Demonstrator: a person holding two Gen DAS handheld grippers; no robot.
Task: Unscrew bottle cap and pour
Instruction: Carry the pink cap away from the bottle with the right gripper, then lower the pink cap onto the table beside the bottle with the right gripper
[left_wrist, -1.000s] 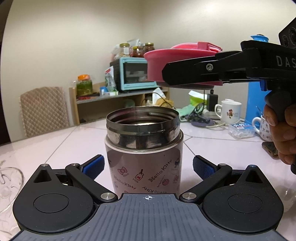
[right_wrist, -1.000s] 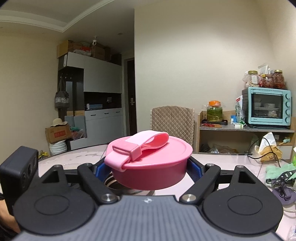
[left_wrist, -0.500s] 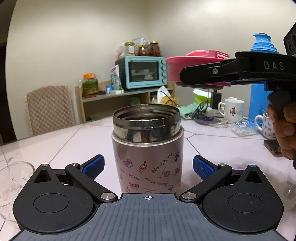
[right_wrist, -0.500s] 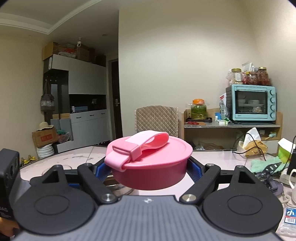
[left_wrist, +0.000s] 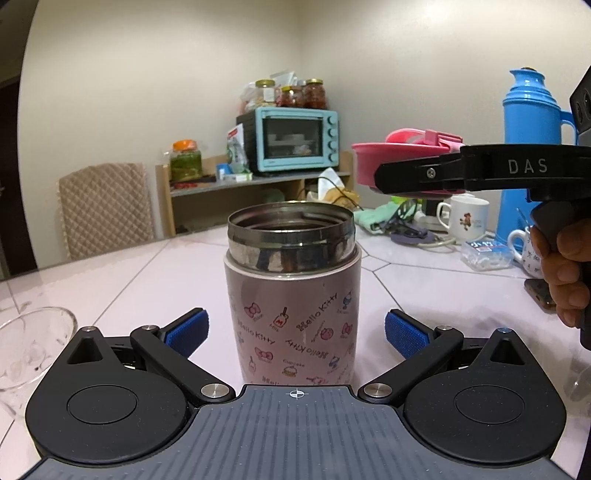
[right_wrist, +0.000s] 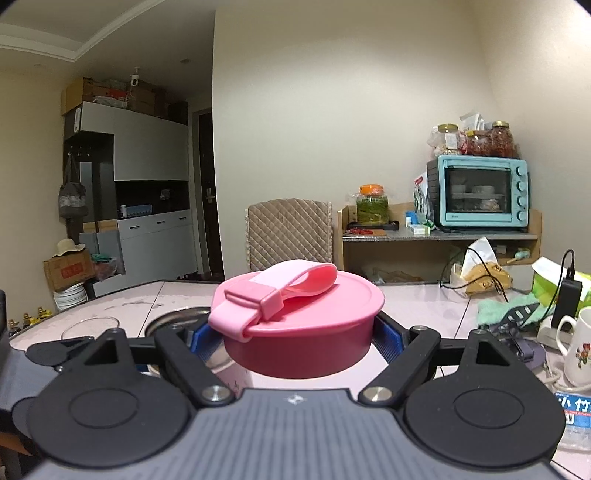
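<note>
Setting: we see a pale tiled table (left_wrist: 424, 288) in a home dining room, viewed from two gripper cameras.
Flask: a Hello Kitty insulated flask (left_wrist: 293, 295) stands upright on the table, its steel mouth uncovered.
Left gripper: our left gripper (left_wrist: 293, 330) is spread wide; its blue pads (left_wrist: 184, 326) sit on either side of the flask with a clear gap on each side, touching nothing.
Cap: the pink screw cap (right_wrist: 301, 323), with a paler pink strap folded across its top, is off the flask and held level in the air.
Right gripper: our right gripper (right_wrist: 297, 338) is clamped on the cap, blue pads pressed against its two sides. In the left view it is above and to the right of the flask.
Glass: a clear glass (left_wrist: 27, 350) stands at the left edge of the left view.
Right side of table: a white mug (left_wrist: 463, 218), a blue thermos jug (left_wrist: 532, 147).
Background: a turquoise toaster oven (right_wrist: 480, 192) on a wooden shelf, a quilted chair back (right_wrist: 288, 232).
</note>
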